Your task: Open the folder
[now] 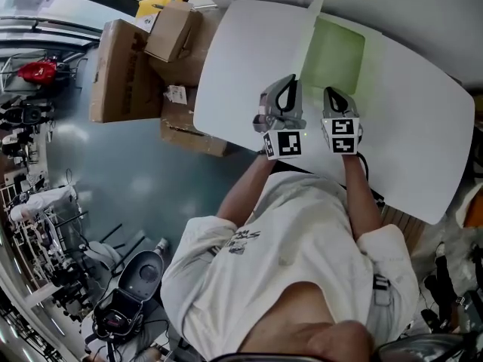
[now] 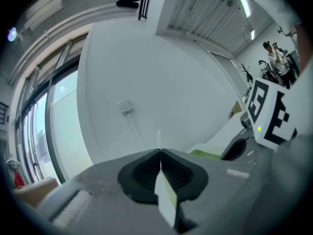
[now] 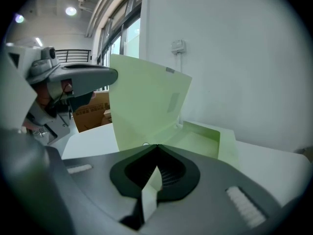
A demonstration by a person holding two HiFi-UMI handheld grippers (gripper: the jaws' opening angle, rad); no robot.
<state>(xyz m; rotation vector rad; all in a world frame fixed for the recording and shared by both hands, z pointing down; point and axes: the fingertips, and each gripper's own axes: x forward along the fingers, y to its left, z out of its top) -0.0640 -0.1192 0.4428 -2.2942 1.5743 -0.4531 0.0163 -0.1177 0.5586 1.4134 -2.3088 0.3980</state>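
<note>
Green folder (image 1: 333, 55) on white worktop (image 1: 241, 66), part open, both grippers clamped.
The left gripper (image 1: 290, 81) has its jaws closed on the thin edge of the front cover (image 3: 146, 102), which stands upright. The right gripper (image 3: 156, 147) has its jaws together on a pale strip at the near edge of the lower leaf (image 3: 200, 143), which lies flat.

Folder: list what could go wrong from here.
1. The left gripper pinches only the thin edge of the raised cover; it may slip out and the cover drop shut.
2. The right gripper is shut on the folder's lower sheet; pulling the two apart could crease or tear the fold.
</note>
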